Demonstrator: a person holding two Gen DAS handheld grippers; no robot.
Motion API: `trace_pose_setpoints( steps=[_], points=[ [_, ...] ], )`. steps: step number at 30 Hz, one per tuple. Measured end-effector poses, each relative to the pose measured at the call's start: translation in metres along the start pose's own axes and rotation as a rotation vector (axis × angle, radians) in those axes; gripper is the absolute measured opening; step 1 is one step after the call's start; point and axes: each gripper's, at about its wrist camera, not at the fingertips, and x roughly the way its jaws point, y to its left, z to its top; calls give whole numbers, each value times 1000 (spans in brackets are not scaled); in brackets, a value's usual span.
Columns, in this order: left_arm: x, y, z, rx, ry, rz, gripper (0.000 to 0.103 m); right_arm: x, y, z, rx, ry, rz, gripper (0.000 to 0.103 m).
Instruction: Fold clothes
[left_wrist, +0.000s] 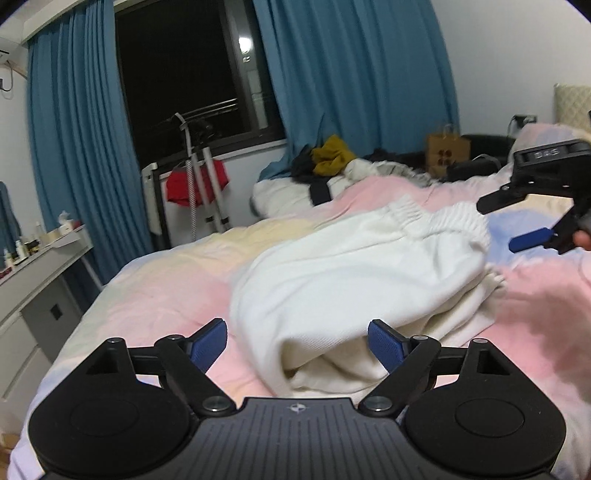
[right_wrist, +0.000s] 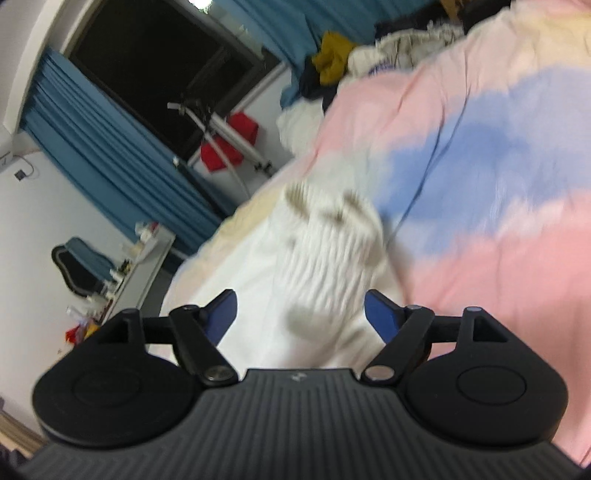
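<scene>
A: Tongs first: is either pair gripping anything?

B: No. The left gripper (left_wrist: 297, 345) is hanging spread wide and empty, and the white garment (left_wrist: 354, 266) is lying on the bed (left_wrist: 159, 288) right ahead of it, its near bunched fold sitting between the blue pads.

A: And its length?

B: It is running away toward the ribbed end. The right gripper (left_wrist: 517, 225) is hovering beside that far end, also released, though its own view is blurring.

The white garment (right_wrist: 325, 258) is motion-blurred in the right wrist view (ribbed hem smeared), its near end hidden behind the tongs' body.
</scene>
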Motion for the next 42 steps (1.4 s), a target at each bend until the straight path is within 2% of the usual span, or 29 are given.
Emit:
trace_pose_setpoints(
  steps=[5, 8, 10, 11, 12, 17, 20, 22, 26, 29, 31, 32, 33, 35, 38, 42],
  points=[
    [14, -12, -10, 35, 2, 25, 85, 25, -2, -9, 37, 71, 60, 78],
    [33, -12, -14, 9, 40, 52, 85, 33, -6, -7, 54, 45, 43, 65],
    [40, -4, -15, -49, 62, 65, 87, 38, -8, -6, 65, 27, 32, 43],
    [41, 2, -15, -93, 73, 65, 87, 41, -10, -5, 70, 18, 26, 25],
    [42, 8, -15, -136, 83, 65, 88, 42, -10, -5, 72, 9, 25, 21],
    [35, 40, -21, -332, 134, 68, 88, 26, -13, -6, 69, -23, -3, 10],
    [36, 51, -26, -394, 169, 57, 88, 27, -23, -11, 104, 13, -59, 10],
    [37, 57, -28, -415, 183, 47, 88, 28, -25, -12, 109, 30, -58, 10],
    [28, 68, -27, -456, 173, -12, 83, 21, -17, -7, 56, 32, -31, 14],
    [14, 80, -28, -544, 149, -82, 87, 10, -9, -3, 7, 16, -27, 17],
    [5, 90, -29, -624, 119, -134, 96, 2, -7, -2, -7, -19, -55, 31],
    [4, 94, -30, -661, 102, -150, 98, 0, -9, -1, -1, -36, -70, 47],
    [2, 98, -30, -698, 85, -166, 101, -1, -11, 1, 15, -49, -79, 67],
    [-1, 106, -30, -772, 50, -198, 102, 6, -18, 4, 57, -36, -75, 84],
    [22, 118, -31, -872, 74, -217, 102, 24, -24, 6, 85, 23, -61, 83],
    [70, 125, -33, -965, 177, -257, 102, 57, -22, 9, 7, 83, -140, 86]
  ],
)
